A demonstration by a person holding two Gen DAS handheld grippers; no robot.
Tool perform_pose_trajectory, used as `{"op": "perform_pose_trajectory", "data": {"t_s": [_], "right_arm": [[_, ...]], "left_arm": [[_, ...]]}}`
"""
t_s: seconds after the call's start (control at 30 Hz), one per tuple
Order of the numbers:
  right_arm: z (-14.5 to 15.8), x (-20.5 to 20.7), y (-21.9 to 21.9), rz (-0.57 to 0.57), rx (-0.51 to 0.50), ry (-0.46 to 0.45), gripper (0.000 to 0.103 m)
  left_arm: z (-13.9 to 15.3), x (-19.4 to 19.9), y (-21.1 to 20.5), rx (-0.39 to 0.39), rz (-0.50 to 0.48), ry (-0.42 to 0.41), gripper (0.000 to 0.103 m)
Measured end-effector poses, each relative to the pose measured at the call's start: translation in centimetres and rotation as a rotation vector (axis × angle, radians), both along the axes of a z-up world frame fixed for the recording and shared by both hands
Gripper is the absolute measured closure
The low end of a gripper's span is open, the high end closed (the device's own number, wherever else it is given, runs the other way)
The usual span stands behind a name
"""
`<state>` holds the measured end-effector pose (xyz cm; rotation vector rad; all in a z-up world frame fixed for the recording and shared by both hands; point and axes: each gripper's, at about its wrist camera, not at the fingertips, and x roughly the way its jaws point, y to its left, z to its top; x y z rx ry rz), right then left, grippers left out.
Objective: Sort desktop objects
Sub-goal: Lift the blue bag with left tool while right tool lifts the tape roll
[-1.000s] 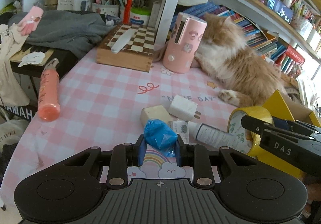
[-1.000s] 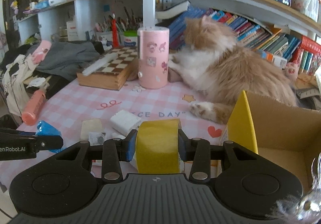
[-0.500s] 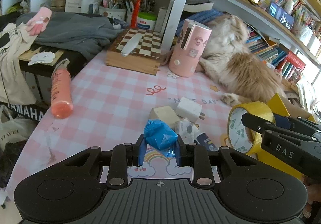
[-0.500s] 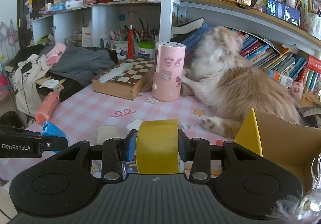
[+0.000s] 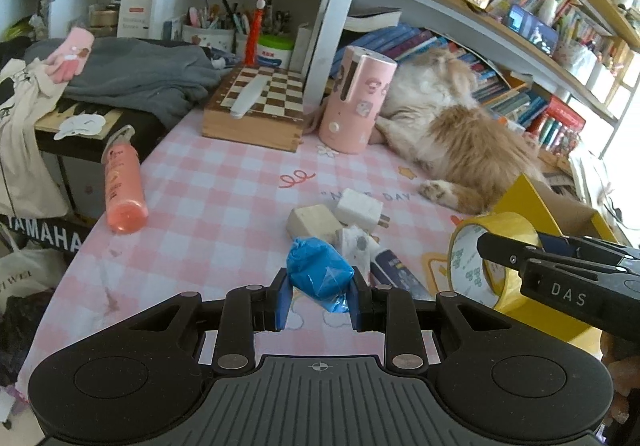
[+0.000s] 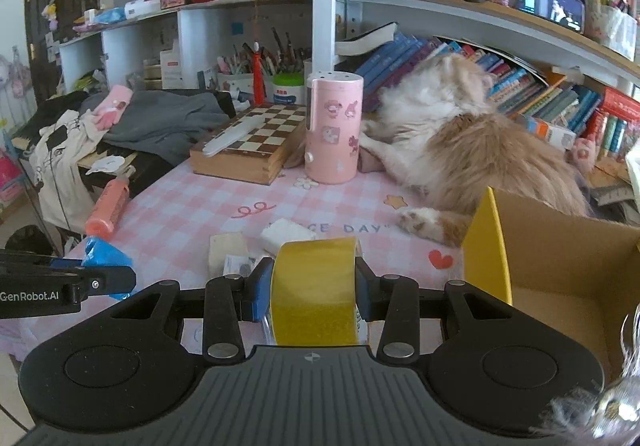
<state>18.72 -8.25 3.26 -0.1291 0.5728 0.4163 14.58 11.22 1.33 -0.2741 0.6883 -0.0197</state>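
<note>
My left gripper (image 5: 319, 300) is clamped on a crumpled blue plastic bag (image 5: 318, 273), low in the centre of the left wrist view, clear of the pink checked tablecloth (image 5: 224, 198). My right gripper (image 6: 310, 296) pinches a roll of yellow tape (image 6: 314, 292) across its width, at the bottom centre of its own view; in the left view the same roll shows at the lower right, printed core facing me.

Just right of the tape stands an open cardboard box (image 6: 568, 286) with a yellow flap (image 6: 486, 246), and I cannot see anything lying inside it. I judge this to be the carry step: both things are picked up and the box looks the likely place for them.

The next move calls for bringing the tape over the flap's edge before I let go, then the bag after it, one at a time so my jaws do not knock together.

Still on the cloth, mid-frame, lie a white charger plug (image 5: 360, 208), a cream block (image 5: 314, 220) and a small packet (image 5: 356, 246); a pink bottle (image 5: 122, 186) lies at the left edge. A cat (image 6: 472, 142) sprawls just behind the box, paw near its flap, so I should go gently.
</note>
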Motion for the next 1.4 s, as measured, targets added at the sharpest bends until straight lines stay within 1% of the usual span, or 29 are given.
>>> {"op": "perform_pose_trajectory", "data": {"t_s": [0.2,0.4,0.57,1.07,1.4], "right_arm": [[-0.1,-2.1,-0.3,-0.030,0.002,0.017,0.065],[0.1,-4.3,0.1,-0.033,-0.006,0.003,0.065],[-0.1,-6.5,0.4,-0.038,-0.018,0.004,0.065],[-1.4,-14.1,1.2,-0.067,-0.034,0.051,0.065],[-1.8,-17.5,1.2,-0.093,-0.035,0.072,0.065]], "left_arm": [[0.4,-1.9,0.2,0.008,-0.021,-0.023,0.076],[0.5,-3.8,0.8,0.001,-0.035,-0.035,0.076],[0.3,-5.6,0.9,-0.012,-0.057,-0.032,0.076],[0.0,-11.8,1.9,-0.059,-0.114,-0.005,0.076],[-0.2,-13.5,0.9,-0.074,-0.217,0.017,0.076]]}}
